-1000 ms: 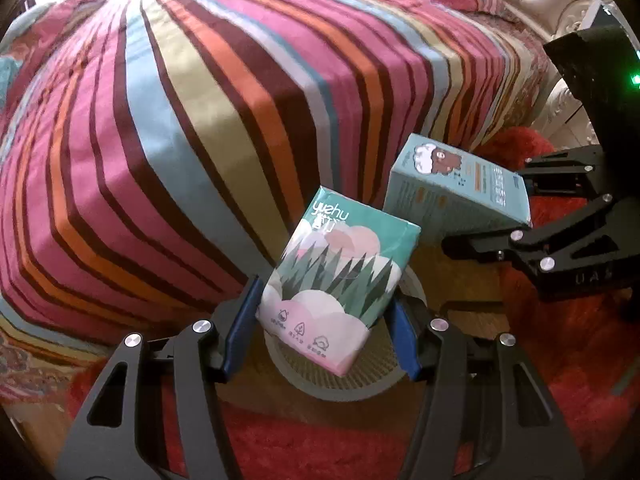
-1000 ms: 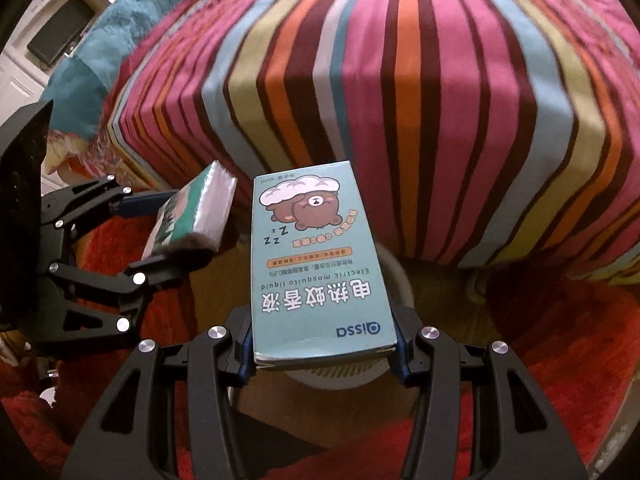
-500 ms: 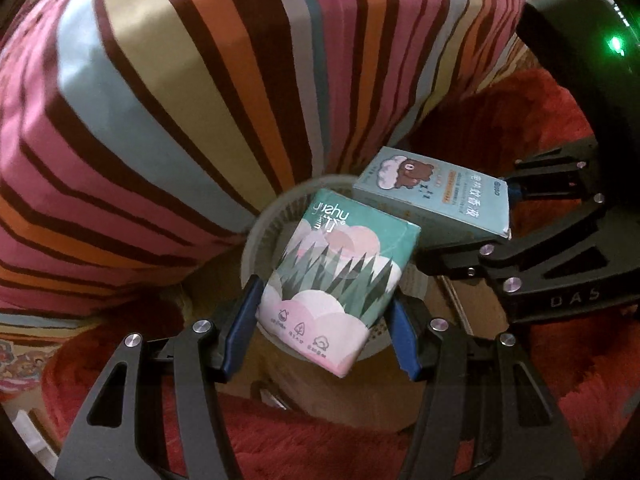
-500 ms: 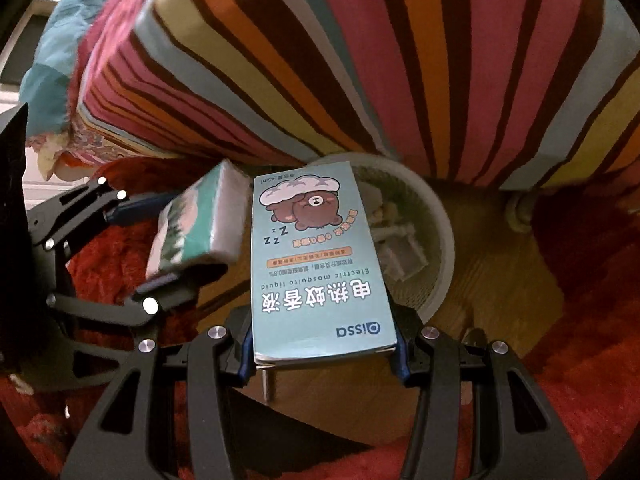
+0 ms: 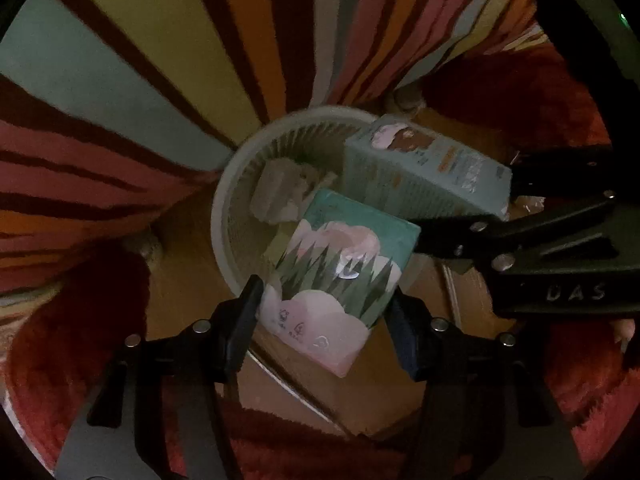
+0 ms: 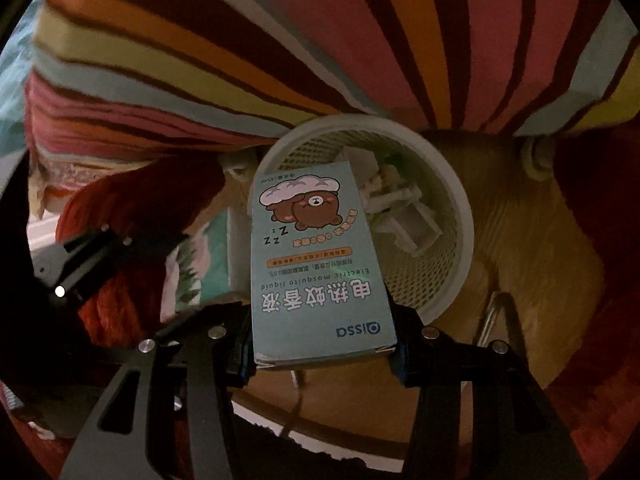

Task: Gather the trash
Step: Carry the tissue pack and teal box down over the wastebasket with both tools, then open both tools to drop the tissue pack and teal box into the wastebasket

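My left gripper (image 5: pixel 324 320) is shut on a soft tissue pack (image 5: pixel 340 280) printed with green trees and pink clouds. It hangs over the near rim of a white mesh wastebasket (image 5: pixel 224 208) on the floor. My right gripper (image 6: pixel 320 344) is shut on a pale blue mosquito-liquid box (image 6: pixel 316 264) with a sleeping bear on it, its far end over the same wastebasket (image 6: pixel 460 216). The box (image 5: pixel 424 176) and the right gripper (image 5: pixel 516 208) show at the right of the left wrist view. The tissue pack (image 6: pixel 208 256) shows left of the box.
White crumpled scraps (image 6: pixel 400 212) lie inside the basket. A bed with a striped cover (image 5: pixel 160 60) overhangs just behind it. A red shaggy rug (image 5: pixel 80 320) lies on both sides of the wooden floor (image 6: pixel 520 248). A bed leg (image 6: pixel 536 156) stands right of the basket.
Both grippers have come down and tipped towards the floor, each keeping its item. The basket has grown larger and its inside has come into view; the bed top has left the frame.
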`<state>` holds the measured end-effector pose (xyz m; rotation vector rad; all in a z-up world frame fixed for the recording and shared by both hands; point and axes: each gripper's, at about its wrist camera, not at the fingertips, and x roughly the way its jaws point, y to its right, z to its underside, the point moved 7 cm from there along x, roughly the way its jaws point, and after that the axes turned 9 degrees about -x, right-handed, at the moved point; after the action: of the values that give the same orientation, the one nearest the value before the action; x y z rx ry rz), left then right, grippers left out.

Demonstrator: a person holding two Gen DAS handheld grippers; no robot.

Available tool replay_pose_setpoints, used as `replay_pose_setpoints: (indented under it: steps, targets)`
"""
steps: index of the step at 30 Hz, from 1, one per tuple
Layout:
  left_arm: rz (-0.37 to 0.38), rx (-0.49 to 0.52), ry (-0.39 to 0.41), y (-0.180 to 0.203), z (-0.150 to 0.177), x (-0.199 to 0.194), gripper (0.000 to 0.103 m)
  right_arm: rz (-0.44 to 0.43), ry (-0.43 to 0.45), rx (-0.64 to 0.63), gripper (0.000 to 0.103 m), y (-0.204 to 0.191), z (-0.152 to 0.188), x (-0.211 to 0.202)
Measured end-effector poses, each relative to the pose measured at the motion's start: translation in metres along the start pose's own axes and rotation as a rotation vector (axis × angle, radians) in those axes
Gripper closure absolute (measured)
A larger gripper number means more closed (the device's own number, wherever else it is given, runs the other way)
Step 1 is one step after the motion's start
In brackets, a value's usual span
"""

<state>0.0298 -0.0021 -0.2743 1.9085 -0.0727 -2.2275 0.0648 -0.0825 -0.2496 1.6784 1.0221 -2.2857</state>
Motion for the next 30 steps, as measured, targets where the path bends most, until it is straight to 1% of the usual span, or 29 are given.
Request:
replay_pose_setpoints:
  steps: [6, 10, 14, 16, 18, 19, 20, 21, 22, 23, 26, 28, 30]
  targets:
    - [-0.020, -0.014, -0.041, 0.000, -0.009, 0.016, 0.045, -0.013, -0.043, 0.048, 0.055, 0.005, -0.006, 0.016]
    - [-0.026, -0.034, -0.092, -0.002, -0.012, 0.030, 0.044, -0.015, -0.059, 0.078, 0.055, 0.010, -0.008, 0.024]
    - [-0.022, -0.033, -0.141, -0.002, -0.008, 0.040, 0.044, -0.012, -0.071, 0.094, 0.055, 0.013, -0.008, 0.029]
    - [-0.026, -0.037, -0.171, -0.003, -0.005, 0.044, 0.043, -0.013, -0.082, 0.105, 0.054, 0.014, -0.008, 0.033]
    - [-0.031, -0.046, -0.204, -0.005, -0.004, 0.052, 0.037, -0.015, -0.096, 0.124, 0.053, 0.017, -0.009, 0.038]
    - [-0.036, -0.050, -0.213, -0.006, -0.003, 0.052, 0.026, -0.019, -0.102, 0.143, 0.041, 0.019, -0.008, 0.040]
    - [-0.044, -0.056, -0.224, -0.008, -0.001, 0.054, 0.018, -0.013, -0.106, 0.157, 0.021, 0.021, -0.007, 0.041]
    - [-0.045, -0.059, -0.226, -0.009, -0.001, 0.054, 0.018, -0.001, -0.111, 0.166, 0.013, 0.024, -0.006, 0.041]
    - [-0.043, -0.063, -0.225, -0.009, -0.002, 0.053, 0.017, 0.005, -0.108, 0.177, 0.008, 0.026, -0.006, 0.040]
    - [-0.045, -0.067, -0.219, -0.010, -0.003, 0.052, 0.015, -0.004, -0.100, 0.181, 0.008, 0.026, -0.006, 0.039]
    - [-0.067, -0.078, -0.186, -0.011, -0.004, 0.045, 0.015, -0.006, -0.076, 0.178, 0.008, 0.023, -0.006, 0.031]
    - [-0.080, -0.081, -0.135, -0.010, -0.004, 0.034, 0.015, -0.003, -0.058, 0.166, 0.008, 0.020, -0.005, 0.023]
    - [-0.104, -0.085, -0.063, -0.011, -0.007, 0.020, 0.015, 0.002, -0.025, 0.148, 0.008, 0.015, -0.004, 0.011]
